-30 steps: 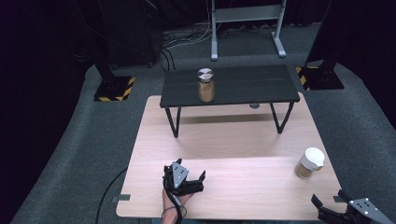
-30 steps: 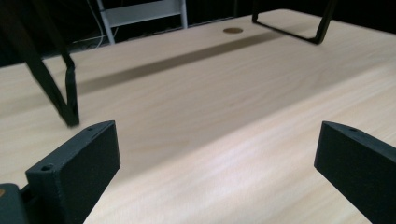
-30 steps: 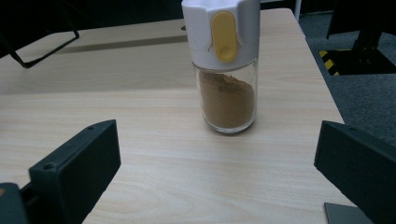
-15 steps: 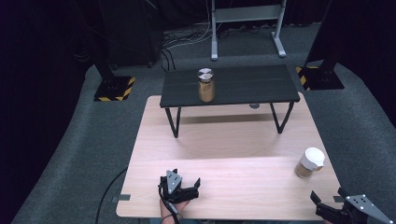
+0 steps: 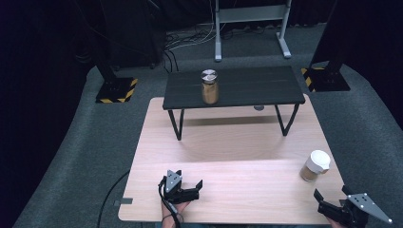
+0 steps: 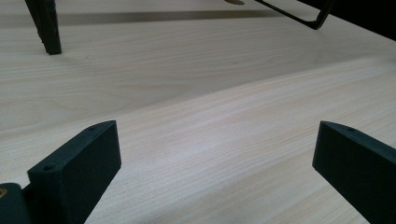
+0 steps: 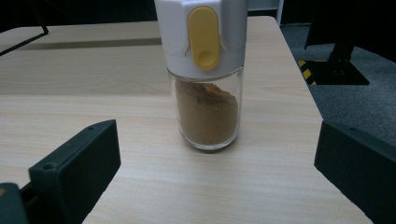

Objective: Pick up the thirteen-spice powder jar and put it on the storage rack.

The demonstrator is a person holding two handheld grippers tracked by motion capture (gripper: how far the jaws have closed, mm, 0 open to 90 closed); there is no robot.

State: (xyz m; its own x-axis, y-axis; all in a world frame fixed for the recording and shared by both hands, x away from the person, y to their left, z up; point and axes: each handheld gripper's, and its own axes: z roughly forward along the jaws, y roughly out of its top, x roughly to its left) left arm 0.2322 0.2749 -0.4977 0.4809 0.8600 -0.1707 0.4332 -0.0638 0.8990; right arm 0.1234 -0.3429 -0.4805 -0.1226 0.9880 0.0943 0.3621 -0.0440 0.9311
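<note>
Spice jar [image 7: 206, 74] with white cap and brown powder is stood upright on the wooden table [image 5: 228, 142], near its right edge. Right gripper [image 5: 332, 202] is positioned near it, jaws apart. Left gripper [image 5: 187, 186] is held low over bare tabletop, jaws apart.

From my seat, the spice jar [image 7: 206, 74] is cut off at the top edge of the right gripper view, so I cannot see the crown of its white cap, and in the high view its label and contents are too small to read. My right gripper [image 5: 332, 202] runs off the bottom of the high view, with the hand behind it out of frame, and the left hand [image 5: 172, 212] is cropped there at the wrist. In the left gripper view, the black shelf's leg [image 6: 45, 25] is cut off at the top.
</note>
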